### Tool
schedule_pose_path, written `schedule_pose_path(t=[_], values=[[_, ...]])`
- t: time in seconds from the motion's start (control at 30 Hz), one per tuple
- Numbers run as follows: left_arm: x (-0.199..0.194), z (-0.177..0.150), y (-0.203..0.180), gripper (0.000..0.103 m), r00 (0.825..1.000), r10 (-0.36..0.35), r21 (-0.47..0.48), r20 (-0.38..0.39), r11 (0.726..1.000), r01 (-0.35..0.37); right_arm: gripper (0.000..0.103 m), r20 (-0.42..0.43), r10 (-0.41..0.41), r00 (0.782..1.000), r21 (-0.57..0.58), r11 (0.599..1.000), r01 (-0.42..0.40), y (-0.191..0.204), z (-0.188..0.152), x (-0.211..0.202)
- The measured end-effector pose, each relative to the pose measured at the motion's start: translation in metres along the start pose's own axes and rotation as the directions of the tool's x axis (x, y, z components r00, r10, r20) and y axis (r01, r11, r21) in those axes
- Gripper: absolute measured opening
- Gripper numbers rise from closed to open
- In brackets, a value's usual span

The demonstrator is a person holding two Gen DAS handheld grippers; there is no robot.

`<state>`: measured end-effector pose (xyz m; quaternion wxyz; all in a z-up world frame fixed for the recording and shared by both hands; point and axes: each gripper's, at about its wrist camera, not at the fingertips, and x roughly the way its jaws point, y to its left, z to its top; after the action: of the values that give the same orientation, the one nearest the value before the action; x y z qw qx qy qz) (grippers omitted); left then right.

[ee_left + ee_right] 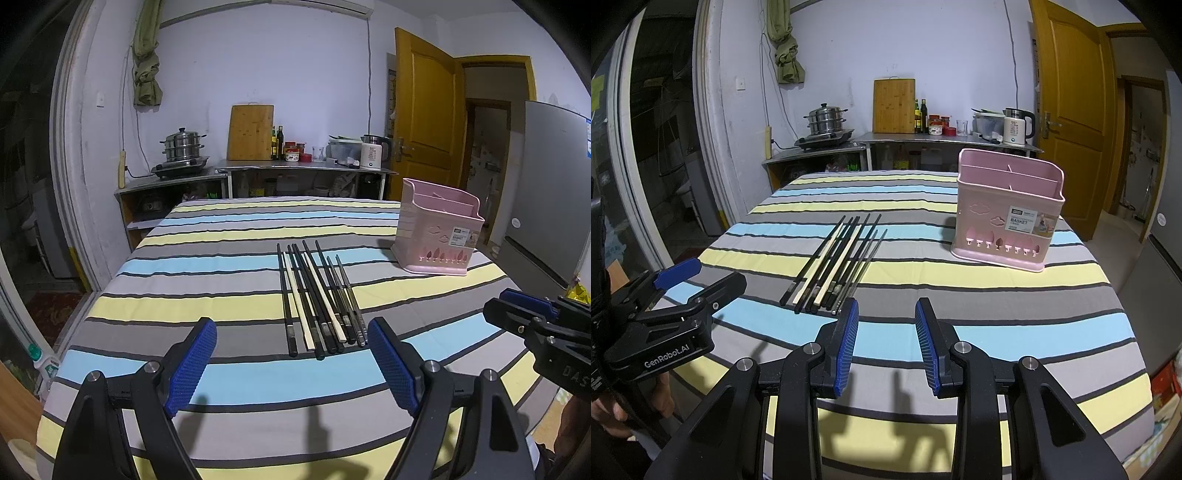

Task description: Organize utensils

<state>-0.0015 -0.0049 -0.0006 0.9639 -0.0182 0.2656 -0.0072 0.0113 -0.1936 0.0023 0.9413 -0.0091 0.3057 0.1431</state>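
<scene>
Several chopsticks (317, 299), black, cream and metal-tipped, lie side by side on the striped tablecloth (221, 266); they also show in the right wrist view (838, 262). A pink utensil basket (436, 232) with dividers stands upright to their right, also in the right wrist view (1008, 214). My left gripper (291, 362) is open wide and empty, just short of the chopsticks' near ends. My right gripper (886, 332) is open and empty, hovering to the right of the chopsticks' near ends. Each gripper shows in the other's view (698, 273) (517, 306).
Behind the table a steel counter (306, 170) holds a steamer pot (183, 147), a cutting board (251, 133), bottles and a kettle (375, 151). A yellow door (424, 110) and a grey fridge (546, 192) stand on the right.
</scene>
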Motion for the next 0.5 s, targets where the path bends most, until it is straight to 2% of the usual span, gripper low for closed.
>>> schedule_pose_path(t=[0.5], values=[[-0.0007, -0.0014, -0.0028, 0.084, 1.0, -0.006, 0.0, -0.001, 1.0, 0.006, 0.033, 0.001, -0.001, 1.0, -0.003, 1.0, 0.001, 0.0003, 0.0002, 0.0]])
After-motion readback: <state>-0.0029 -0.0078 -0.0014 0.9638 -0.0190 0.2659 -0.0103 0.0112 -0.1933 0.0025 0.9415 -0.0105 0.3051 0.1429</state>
